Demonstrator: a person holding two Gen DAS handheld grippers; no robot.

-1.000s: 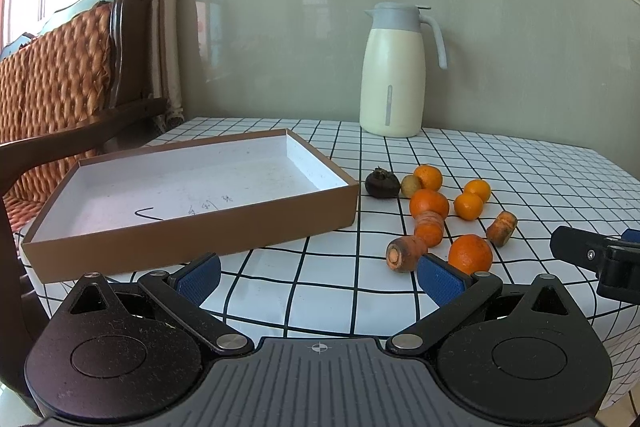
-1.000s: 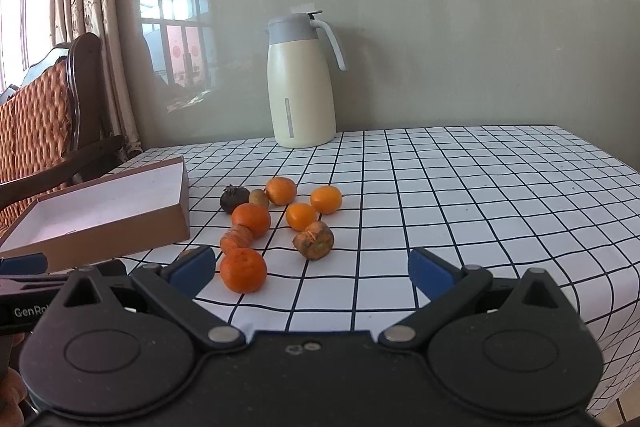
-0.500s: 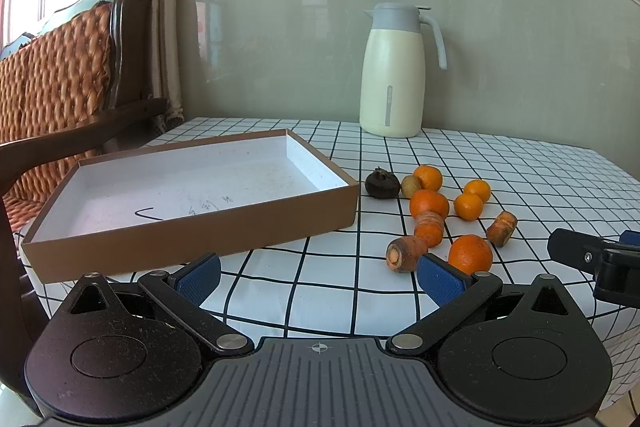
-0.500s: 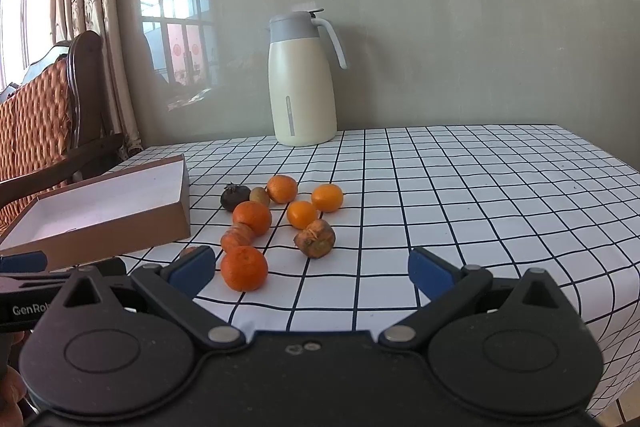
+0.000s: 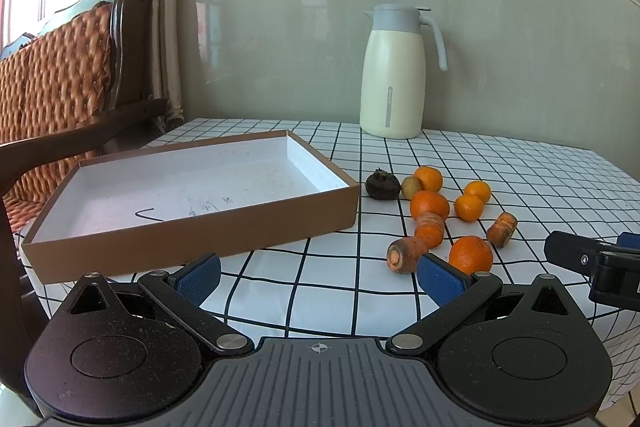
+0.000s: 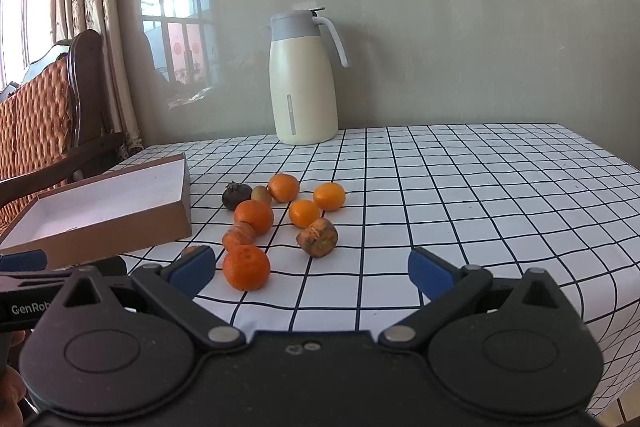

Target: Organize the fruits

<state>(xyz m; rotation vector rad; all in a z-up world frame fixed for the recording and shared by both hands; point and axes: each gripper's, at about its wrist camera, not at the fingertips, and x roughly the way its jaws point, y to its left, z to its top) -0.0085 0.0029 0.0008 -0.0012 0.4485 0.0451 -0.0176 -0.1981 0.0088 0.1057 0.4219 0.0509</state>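
The left gripper (image 5: 318, 277) hung low over the near edge of the worktop (image 5: 520, 167), its blue-padded fingers (image 5: 198, 274) spread wide with nothing between them; the right gripper (image 6: 312, 271) sat just to its right at the same height, fingers (image 6: 430, 273) likewise spread and empty. A shallow cardboard box (image 5: 192, 227), brown outside and white inside, lay on the left of the checked cloth, holding no fruit, with only a few pen marks on its floor; the fruits lay in a loose cluster just right of the box, all on the cloth. Nearest the right gripper was a tangerine (image 6: 246, 267); behind it a carrot piece (image 6: 239, 235) touched a second tangerine (image 6: 254, 215); a stubby brown carrot chunk (image 6: 318, 237) lay to their right. Another carrot piece (image 5: 406, 254) lay with its cut end towards the left gripper. Farther back sat two small oranges (image 6: 304, 213), a third tangerine (image 6: 283, 187), a kiwi (image 6: 262, 194) touching it, and a dark mangosteen (image 6: 237, 195). A cream thermos jug (image 6: 302, 79) with a grey lid stood at the far edge by the wall; a wooden chair (image 5: 72, 79) with a woven back stood at left.
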